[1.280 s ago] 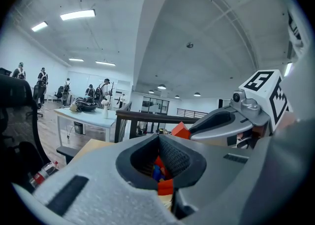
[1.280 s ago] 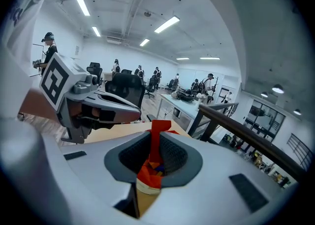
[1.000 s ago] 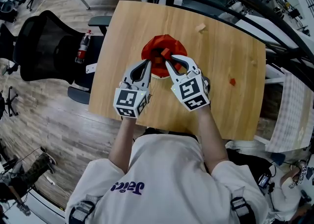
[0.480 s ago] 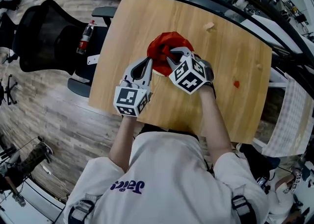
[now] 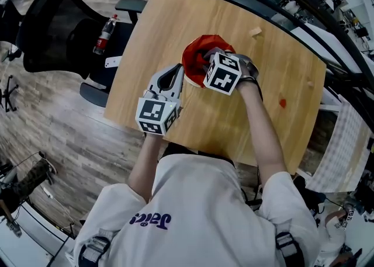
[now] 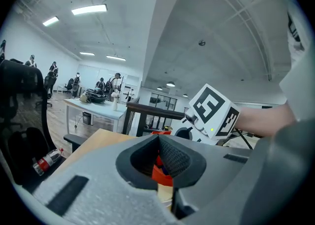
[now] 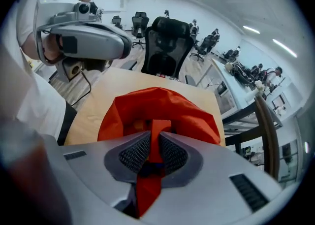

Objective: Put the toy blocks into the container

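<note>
The right hand-held gripper [image 7: 155,146] clamps a long red-orange toy block [image 7: 160,126] over the soft red fabric container [image 7: 162,102] on the wooden bench [image 5: 274,55]. The block's long axis runs along the jaws, tip pointing down into the opening. The left hand-held gripper [image 6: 158,139] pinches the container's rim.

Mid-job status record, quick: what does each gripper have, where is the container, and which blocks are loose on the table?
left gripper: shut on the rim of the red container
right gripper: shut on a red block, above the container's opening
container place: on the wooden table
loose blocks: tan block and small red block, both on the table, apart from the container
</note>
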Available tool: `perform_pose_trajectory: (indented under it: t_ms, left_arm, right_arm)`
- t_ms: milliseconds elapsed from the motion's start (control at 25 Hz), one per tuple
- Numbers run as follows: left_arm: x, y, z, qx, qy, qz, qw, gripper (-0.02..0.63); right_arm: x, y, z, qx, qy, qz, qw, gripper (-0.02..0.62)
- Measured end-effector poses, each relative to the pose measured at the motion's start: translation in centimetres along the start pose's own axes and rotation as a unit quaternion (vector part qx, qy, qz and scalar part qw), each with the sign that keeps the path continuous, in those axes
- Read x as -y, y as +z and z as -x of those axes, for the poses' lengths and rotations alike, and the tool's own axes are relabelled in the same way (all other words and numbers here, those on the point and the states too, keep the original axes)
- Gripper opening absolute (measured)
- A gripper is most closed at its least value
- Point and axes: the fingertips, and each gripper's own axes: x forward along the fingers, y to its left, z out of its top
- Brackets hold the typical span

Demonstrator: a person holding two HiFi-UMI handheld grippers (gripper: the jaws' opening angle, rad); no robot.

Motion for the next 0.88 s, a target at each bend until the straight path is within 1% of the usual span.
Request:
perform_pose_trajectory:
  t_ms: [120,240,400,600,640,680,720,880]
  left_arm:
    - [-0.1,-0.1,0.2,0.001,0.001,0.003,1.0000,0.014]
    - [-0.1,0.0,0.2,0.003,0.003,0.005,1.0000,0.014]
    - [-0.2,-0.1,0.3,0.005,0.004,0.007,1.0000,0.014]
    - [-0.1,-0.3,0.7,0.006,0.007,0.007,0.9999,0.014]
    - [0.0,-0.3,0.8,0.006,0.007,0.007,0.9999,0.014]
    - [0.0,-0.3,0.9,0.006,0.008,0.006,0.9999,0.014]
    - [0.0,-0.3,0.9,0.006,0.008,0.006,0.9999,0.014]
    - [-0.1,0.0,1.2,0.009,0.009,0.003,0.9999,0.014]
  right_arm:
    - [-0.3,-0.2,-0.7,-0.021,0.018,0.040,0.999,0.063]
    - [-0.6,-0.2,-1.0,-0.029,0.039,0.061,0.997,0.063]
    - [-0.8,0.2,-1.1,-0.026,0.055,0.063,0.996,0.063]
    - [-0.7,0.1,-1.2,-0.027,0.054,0.055,0.997,0.071]
    - [-0.7,0.0,-1.3,-0.026,0.054,0.051,0.997,0.091]
    - [-0.8,0.0,-1.3,-0.024,0.054,0.049,0.997,0.142]
    - [-0.8,0.0,-1.4,-0.022,0.055,0.049,0.997,0.172]
    - [-0.9,0.1,-1.2,-0.022,0.053,0.057,0.997,0.173]
